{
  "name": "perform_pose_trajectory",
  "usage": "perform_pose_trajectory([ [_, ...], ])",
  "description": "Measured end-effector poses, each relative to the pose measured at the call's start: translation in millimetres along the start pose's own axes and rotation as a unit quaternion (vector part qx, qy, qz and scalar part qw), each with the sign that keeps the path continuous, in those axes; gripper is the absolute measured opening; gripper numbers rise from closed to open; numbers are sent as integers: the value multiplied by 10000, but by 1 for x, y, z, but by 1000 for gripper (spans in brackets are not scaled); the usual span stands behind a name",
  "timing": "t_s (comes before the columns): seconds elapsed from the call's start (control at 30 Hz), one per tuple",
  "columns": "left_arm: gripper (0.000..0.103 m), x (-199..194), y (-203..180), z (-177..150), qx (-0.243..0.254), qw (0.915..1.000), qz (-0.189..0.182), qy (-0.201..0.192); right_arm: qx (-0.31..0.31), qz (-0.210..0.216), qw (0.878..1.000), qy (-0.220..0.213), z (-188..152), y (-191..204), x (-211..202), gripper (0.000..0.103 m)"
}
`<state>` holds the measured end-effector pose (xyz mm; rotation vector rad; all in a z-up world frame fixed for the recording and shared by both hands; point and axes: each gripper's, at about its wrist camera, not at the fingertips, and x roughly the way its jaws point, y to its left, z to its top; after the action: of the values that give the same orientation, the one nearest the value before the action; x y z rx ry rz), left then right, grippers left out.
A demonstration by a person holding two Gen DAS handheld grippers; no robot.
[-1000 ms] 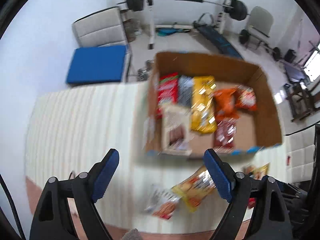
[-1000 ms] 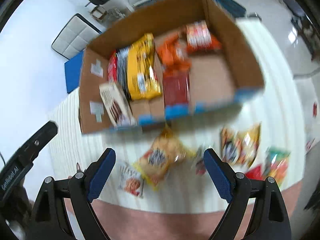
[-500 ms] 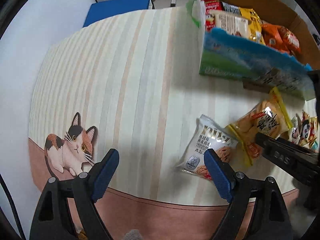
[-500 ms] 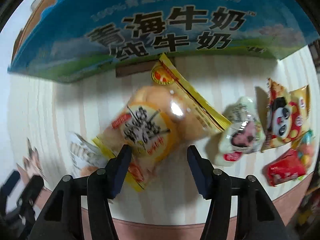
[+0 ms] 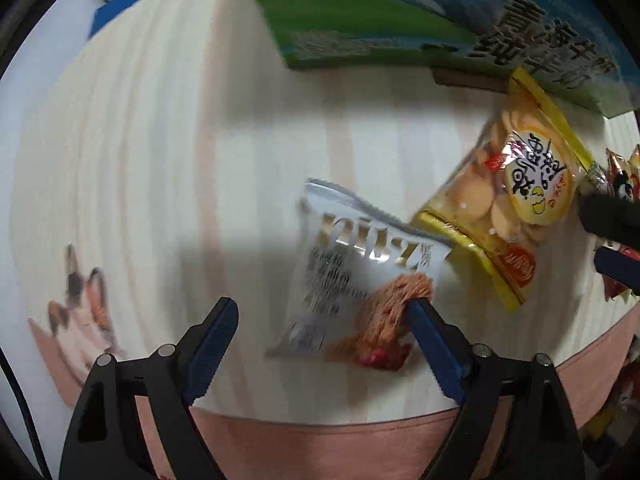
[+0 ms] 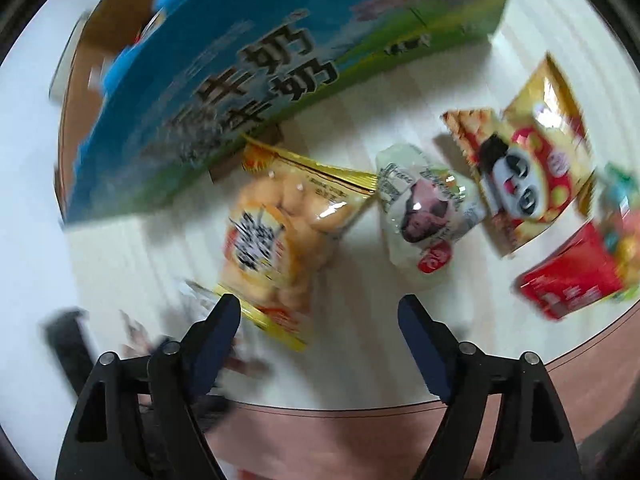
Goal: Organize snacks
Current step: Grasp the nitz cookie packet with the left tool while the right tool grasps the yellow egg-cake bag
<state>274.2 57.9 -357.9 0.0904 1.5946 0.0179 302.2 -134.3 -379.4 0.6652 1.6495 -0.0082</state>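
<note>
Nearest, pink-edged striped cloth with a blurred cat print at near left. Left gripper spread wide, low over a silver packet, right pad touching its near right corner. Right gripper also wide, holding nothing, left pad at the yellow bag. Beyond, white pouch, panda bag and red packet to the right. Farthest, blue-green box, top cut off, contents hidden; print smeared by blur.
</note>
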Motion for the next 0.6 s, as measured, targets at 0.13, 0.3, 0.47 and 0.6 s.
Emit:
perform_pose_trajectory([
  [0.13, 86, 0, -3, 2, 117, 9999, -18, -68, 345, -54, 9993, 128, 10, 1, 20, 85],
  [0.3, 84, -2, -1, -4, -37, 9999, -158, -48, 17, -501, 9987, 89, 8, 31, 41, 76],
  [0.47, 84, -2, 14, -11, -201, 9994, -264, 1, -774, -807, 9935, 198, 7, 45, 46, 44],
  [0.6, 84, -7, 26, -19, -320, 9988, -375, -15, -1377, -1215, 9822, 405, 2, 44, 47, 42],
])
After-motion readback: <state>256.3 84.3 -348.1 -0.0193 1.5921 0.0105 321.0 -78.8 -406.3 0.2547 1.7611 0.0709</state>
